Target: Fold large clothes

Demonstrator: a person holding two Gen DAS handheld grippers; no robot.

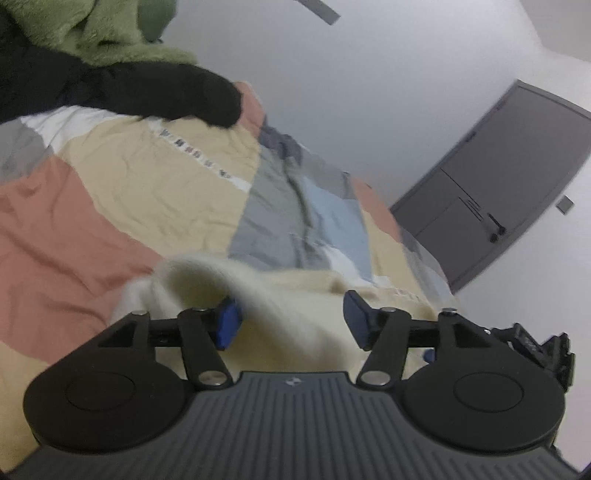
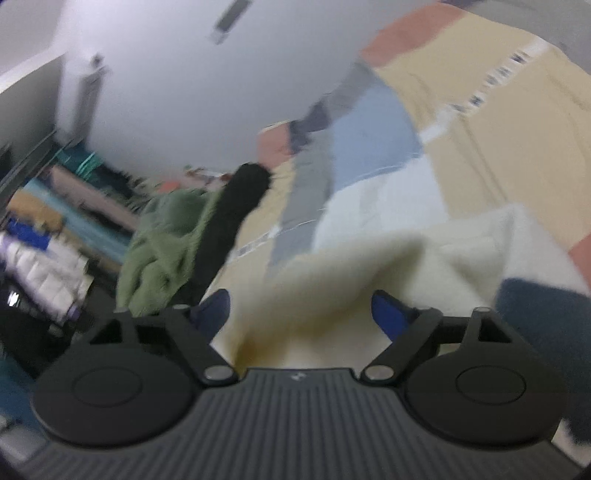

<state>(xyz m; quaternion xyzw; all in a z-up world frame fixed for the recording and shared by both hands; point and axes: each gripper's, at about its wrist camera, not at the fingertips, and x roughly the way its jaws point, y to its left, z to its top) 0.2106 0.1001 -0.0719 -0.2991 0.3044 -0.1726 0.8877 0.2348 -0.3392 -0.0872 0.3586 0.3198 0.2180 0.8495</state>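
Note:
A cream fleece garment lies bunched on a patchwork bedspread of peach, tan, grey and blue. In the left wrist view my left gripper stands open, its blue pads apart with a fold of the cream cloth between them, and the pads do not press on it. In the right wrist view, which is blurred, my right gripper is open wide over the same cream garment. The cloth lies loose between its blue pads.
A green fleece and a black garment lie at the bed's far side, and both also appear in the right view as the fleece and black garment. A dark blue fuzzy thing is at the right. A grey door stands beyond the bed. Clutter lies beside the bed.

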